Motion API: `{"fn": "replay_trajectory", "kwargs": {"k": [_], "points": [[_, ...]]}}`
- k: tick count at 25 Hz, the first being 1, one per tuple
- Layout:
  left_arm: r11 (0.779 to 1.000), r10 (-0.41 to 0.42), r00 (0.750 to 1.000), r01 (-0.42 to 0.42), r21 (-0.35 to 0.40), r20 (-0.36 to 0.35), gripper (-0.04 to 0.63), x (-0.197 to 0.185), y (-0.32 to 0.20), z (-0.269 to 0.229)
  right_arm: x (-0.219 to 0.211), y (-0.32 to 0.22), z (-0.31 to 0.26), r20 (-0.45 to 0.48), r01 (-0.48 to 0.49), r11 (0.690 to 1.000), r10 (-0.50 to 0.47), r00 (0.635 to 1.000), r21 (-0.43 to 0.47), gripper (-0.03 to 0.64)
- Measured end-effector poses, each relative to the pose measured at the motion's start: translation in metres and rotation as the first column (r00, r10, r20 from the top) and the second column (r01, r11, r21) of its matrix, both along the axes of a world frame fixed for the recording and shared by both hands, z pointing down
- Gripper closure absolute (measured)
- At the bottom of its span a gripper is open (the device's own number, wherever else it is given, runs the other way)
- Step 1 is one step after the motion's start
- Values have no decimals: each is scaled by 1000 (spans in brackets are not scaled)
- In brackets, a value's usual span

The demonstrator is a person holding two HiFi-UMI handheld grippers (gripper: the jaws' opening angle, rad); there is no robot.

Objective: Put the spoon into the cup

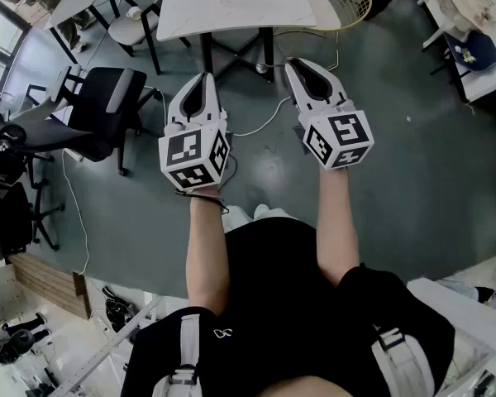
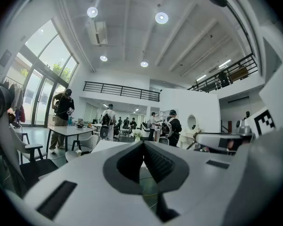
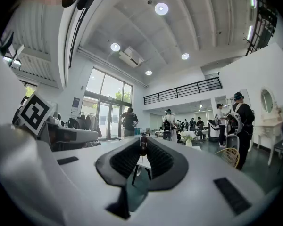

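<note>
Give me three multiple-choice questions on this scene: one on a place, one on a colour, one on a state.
1. Where does the black office chair stand?
A. left of the left gripper
B. between the two grippers
C. at the far right

2. What colour is the top of the table ahead?
A. black
B. white
C. red

3. How do the left gripper's fingers stand?
A. wide apart
B. clamped on a cup
C. closed together, empty

Answers:
1 A: the head view shows it on the floor to that gripper's left.
2 B: the top is plainly white.
3 C: the left gripper view shows the tips meeting with nothing between them.
</note>
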State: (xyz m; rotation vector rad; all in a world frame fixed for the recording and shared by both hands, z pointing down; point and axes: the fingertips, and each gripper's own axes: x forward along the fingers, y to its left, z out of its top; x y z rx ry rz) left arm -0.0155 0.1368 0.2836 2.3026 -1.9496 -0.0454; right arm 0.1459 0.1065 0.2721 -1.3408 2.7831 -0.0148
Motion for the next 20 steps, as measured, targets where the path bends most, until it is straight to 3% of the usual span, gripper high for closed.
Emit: {"fn": "replay_trajectory", "kwargs": {"k": [12, 20], "points": [[999, -12, 1000, 13, -40, 8, 581, -3, -9, 19, 8, -12, 16, 4, -19, 999, 19, 1000, -35, 565], [1000, -23, 1000, 23, -1, 11, 580, -6, -14, 4, 17, -20, 4, 39, -33, 999, 34, 999, -18, 565]]}}
